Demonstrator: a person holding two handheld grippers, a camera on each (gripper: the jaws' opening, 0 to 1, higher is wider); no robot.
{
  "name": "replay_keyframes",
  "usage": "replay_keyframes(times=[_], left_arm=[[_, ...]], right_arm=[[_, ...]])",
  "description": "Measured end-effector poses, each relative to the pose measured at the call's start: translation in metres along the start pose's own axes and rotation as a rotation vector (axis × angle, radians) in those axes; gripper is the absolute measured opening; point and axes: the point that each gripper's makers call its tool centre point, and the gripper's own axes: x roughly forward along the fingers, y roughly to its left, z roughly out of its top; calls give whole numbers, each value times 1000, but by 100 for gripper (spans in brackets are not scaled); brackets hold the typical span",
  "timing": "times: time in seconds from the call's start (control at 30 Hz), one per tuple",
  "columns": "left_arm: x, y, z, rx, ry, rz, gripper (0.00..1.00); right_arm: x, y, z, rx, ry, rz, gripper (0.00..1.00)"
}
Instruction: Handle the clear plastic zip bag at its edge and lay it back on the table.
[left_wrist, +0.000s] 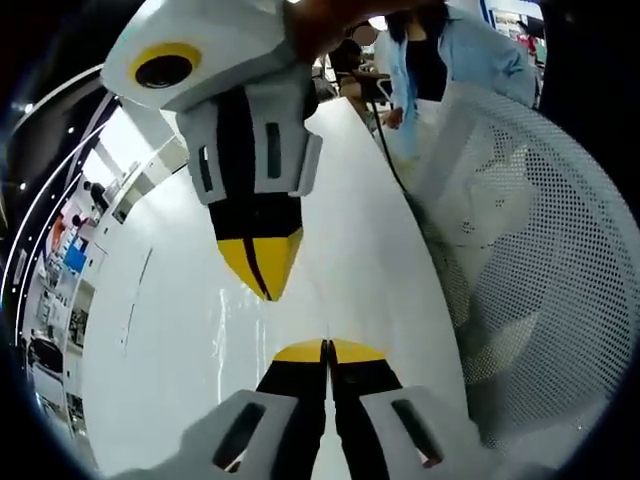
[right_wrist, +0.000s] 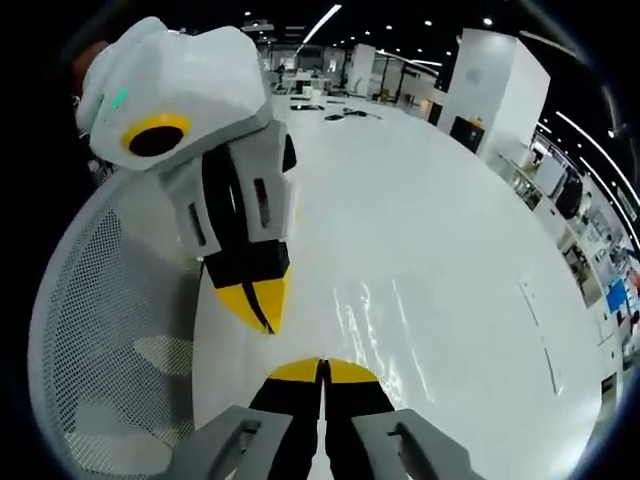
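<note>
The clear plastic zip bag (right_wrist: 385, 320) shows only as faint glossy streaks on the white table (right_wrist: 430, 180), just right of my right gripper (right_wrist: 322, 368), whose yellow-tipped jaws are shut. My left gripper (right_wrist: 263, 318) points at it tip to tip from the upper left, also shut. In the left gripper view my left gripper (left_wrist: 326, 350) is shut at the bottom, and my right gripper (left_wrist: 264, 288) hangs down toward it, shut. Faint bag glints (left_wrist: 225, 335) lie left of the tips. Whether either gripper pinches the clear film is impossible to make out.
A white mesh chair (left_wrist: 540, 250) stands against the table's long edge, also the chair (right_wrist: 110, 330). A person in a light blue shirt (left_wrist: 470, 50) is at the far end, where a black cable (left_wrist: 388, 150) runs along the table edge. Dark items (right_wrist: 345, 115) lie far off.
</note>
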Motion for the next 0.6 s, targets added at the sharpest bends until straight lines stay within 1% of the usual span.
replay_keyframes(times=[0.07, 0.13, 0.2, 0.27, 0.4, 0.6], left_arm=[[2, 2, -4, 0, 4, 2, 0], [1, 1, -2, 5, 9, 2, 0], [1, 2, -4, 5, 13, 4, 0], [0, 2, -1, 5, 13, 6, 0], [-1, 4, -2, 6, 16, 13, 0], [-4, 6, 2, 1, 15, 26, 0]], right_arm=[[-2, -3, 3, 10, -10, -12, 0], [-4, -6, 6, 3, -15, -28, 0], [-5, -8, 8, 1, -16, -37, 0], [-6, -11, 9, -8, -17, -53, 0], [-10, -13, 12, -30, -20, -72, 0], [-15, -15, 17, -58, -31, -94, 0]])
